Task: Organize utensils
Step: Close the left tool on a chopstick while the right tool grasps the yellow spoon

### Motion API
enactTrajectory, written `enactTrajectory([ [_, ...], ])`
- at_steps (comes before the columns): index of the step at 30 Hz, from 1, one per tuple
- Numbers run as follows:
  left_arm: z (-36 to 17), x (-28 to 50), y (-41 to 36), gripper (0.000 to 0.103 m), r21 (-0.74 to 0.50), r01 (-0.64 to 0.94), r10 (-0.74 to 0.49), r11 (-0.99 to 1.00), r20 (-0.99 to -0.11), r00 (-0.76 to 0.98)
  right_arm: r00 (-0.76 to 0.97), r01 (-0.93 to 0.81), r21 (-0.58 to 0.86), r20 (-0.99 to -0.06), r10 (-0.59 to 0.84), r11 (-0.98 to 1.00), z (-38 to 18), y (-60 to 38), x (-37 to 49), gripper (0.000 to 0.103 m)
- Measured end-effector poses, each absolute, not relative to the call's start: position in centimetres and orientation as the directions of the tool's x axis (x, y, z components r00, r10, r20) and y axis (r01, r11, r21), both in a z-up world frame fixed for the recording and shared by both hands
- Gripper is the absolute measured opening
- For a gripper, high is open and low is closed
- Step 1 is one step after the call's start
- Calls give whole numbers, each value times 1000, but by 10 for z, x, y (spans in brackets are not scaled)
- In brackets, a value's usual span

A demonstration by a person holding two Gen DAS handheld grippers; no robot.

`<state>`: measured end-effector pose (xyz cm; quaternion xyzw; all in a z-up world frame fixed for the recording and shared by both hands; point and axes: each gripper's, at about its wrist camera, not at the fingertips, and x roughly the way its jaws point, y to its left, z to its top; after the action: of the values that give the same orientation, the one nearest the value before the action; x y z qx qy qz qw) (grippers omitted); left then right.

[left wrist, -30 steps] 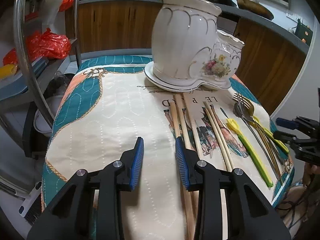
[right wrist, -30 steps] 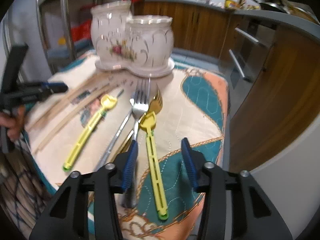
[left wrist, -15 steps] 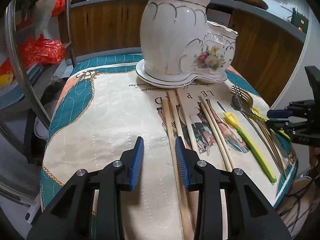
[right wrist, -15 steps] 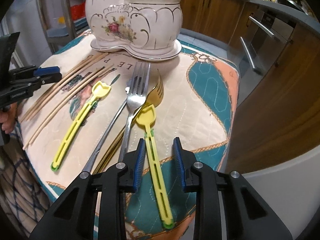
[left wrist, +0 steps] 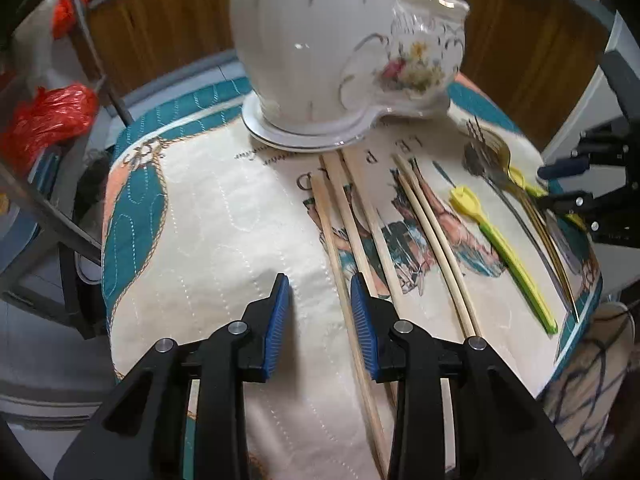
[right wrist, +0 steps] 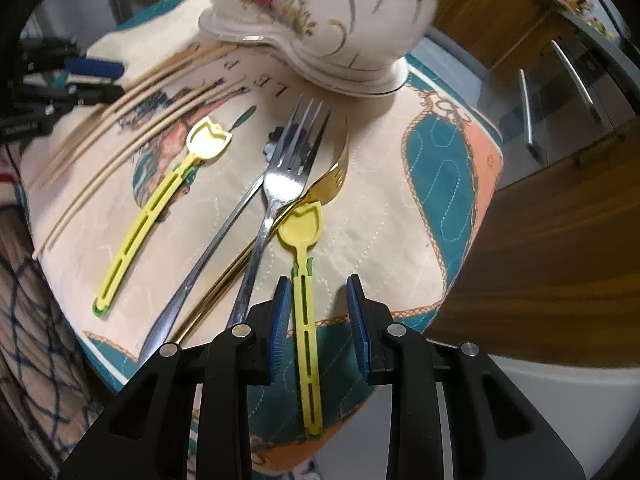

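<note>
- My right gripper's (right wrist: 318,312) fingers (right wrist: 280,316) stand apart, astride the handle of the near yellow spoon (right wrist: 306,280); the spoon lies on the cloth between them, ungripped. My left gripper's (left wrist: 320,320) fingers (left wrist: 362,320) also stand apart and hold nothing; the leftmost chopstick passes close by the right pad.
- The quilted tablecloth (left wrist: 208,220) carries everything; all utensils lie loose on it.
- The white ceramic holder (left wrist: 320,40), two-lobed with a floral print, stands at the far side. I cannot see into its openings, so I cannot tell whether anything is stored inside.
- Wooden chopsticks (left wrist: 352,216) lie in a loose fan, their far ends near the holder's base.
- A silver fork (right wrist: 288,176) crosses a gold fork (right wrist: 332,176) and a second steel utensil whose head is hidden; they overlap.
- A second yellow spoon (right wrist: 160,208) lies alone between chopsticks and forks.
- My judgement: no sorting is done as far as shown; every visible piece remains to be lifted into the holder, the near yellow spoon likely first.
</note>
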<state>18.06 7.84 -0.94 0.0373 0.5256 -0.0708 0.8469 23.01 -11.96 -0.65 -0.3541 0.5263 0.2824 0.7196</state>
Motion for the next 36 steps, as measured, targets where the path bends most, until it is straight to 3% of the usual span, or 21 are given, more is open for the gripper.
enactTrajectory([
  [9, -10, 203, 80, 34, -10, 203, -68, 979, -958, 280, 251, -796, -229, -967, -39, 560, -9, -107, 233, 29],
  [13, -12, 201, 79, 33, -14, 200, -64, 980, -966, 250, 256, -801, -225, -966, -23, 555, -9, -103, 227, 13],
  [15, -12, 200, 76, 32, 4, 187, -45, 982, -966, 254, 275, -795, -228, -962, -1, 562, -9, -105, 221, 11],
  [20, -8, 200, 80, 4, 17, 142, -23, 990, -960, 278, 272, -764, -158, -958, 89, 626, -5, -121, 219, 11],
  [30, -8, 202, 97, 6, -34, 147, -64, 989, -978, 198, 221, -746, -85, -967, 125, 660, -2, -133, 231, 11],
  [34, -10, 202, 93, 19, -38, 185, -65, 982, -987, 146, 203, -755, -92, -974, 99, 649, -5, -129, 234, 11],
  [36, -11, 204, 87, 30, -37, 217, -65, 975, -990, 124, 197, -757, -93, -976, 91, 646, -6, -128, 235, 11],
])
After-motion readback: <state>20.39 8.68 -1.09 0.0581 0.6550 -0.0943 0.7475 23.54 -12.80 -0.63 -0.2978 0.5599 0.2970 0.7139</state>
